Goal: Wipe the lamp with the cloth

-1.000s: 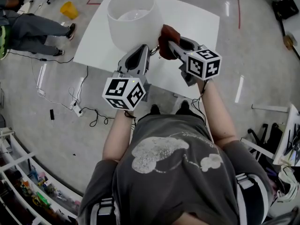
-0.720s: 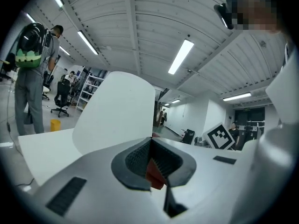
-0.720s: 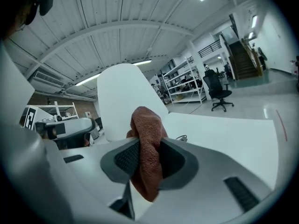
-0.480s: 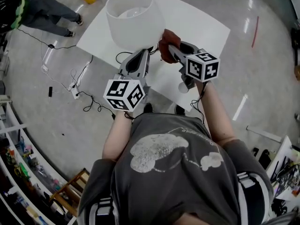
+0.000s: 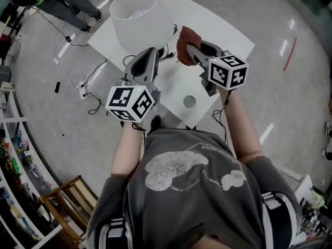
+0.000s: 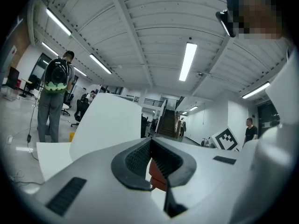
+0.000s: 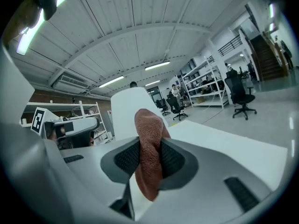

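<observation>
Tabletop [image 5: 223, 30] carries lamp [image 5: 140, 14]. Right gripper [image 5: 189, 47] still pinches cloth [image 5: 185, 37] beside the shade, barely moved, so wiping waits; left gripper [image 5: 149, 55] fingers closed, empty

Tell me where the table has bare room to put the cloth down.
The table's far right part, from the cloth out to the right corner, is bare. The near strip holds only a round grey spot. Crowded left of it: the lamp, its cable, left claw, right claw.

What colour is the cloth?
The cloth is reddish brown; the right gripper view shows it best.
</observation>
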The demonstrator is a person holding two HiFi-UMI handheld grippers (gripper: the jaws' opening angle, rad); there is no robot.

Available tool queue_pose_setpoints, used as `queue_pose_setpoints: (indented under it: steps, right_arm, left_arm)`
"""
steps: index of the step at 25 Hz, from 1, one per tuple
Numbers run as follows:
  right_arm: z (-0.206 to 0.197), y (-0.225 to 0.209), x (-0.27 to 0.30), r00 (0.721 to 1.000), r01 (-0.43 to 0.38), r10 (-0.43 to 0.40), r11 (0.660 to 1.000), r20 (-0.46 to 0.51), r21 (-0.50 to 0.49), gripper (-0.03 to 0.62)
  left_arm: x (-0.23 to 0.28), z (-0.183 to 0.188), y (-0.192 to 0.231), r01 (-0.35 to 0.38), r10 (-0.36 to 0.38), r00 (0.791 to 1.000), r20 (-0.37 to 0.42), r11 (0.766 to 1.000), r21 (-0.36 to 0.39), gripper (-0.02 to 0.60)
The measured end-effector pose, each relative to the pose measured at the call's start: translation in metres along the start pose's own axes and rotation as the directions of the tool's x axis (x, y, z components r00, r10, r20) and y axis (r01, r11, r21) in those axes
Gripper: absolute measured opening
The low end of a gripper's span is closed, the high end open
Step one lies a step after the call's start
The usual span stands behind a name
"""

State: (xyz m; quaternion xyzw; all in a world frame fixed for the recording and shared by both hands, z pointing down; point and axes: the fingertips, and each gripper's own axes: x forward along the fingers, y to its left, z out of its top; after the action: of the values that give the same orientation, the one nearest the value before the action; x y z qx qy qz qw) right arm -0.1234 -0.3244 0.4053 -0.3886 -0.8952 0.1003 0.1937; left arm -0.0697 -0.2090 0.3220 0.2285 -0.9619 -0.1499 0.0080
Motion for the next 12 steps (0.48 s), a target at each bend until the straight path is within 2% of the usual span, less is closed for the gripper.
queue_pose_setpoints:
  steps: [4, 12]
  right_arm:
    - [0.036, -0.001, -0.002, 0.998, -0.054, 0.056, 0.997, 0.038, -0.053, 0.092]
    - [0.107, 0.038, 0.024, 0.983, -0.133, 0.154, 0.975, 0.105, -0.180, 0.092]
  left_arm:
    - [0.011, 0.025, -0.012, -0.023, 0.021, 0.998, 0.065, 0.999, 0.034, 0.008]
    - [0.017, 0.064, -0.003, -0.054, 0.046, 0.991, 0.127, 0.997, 0.057, 0.008]
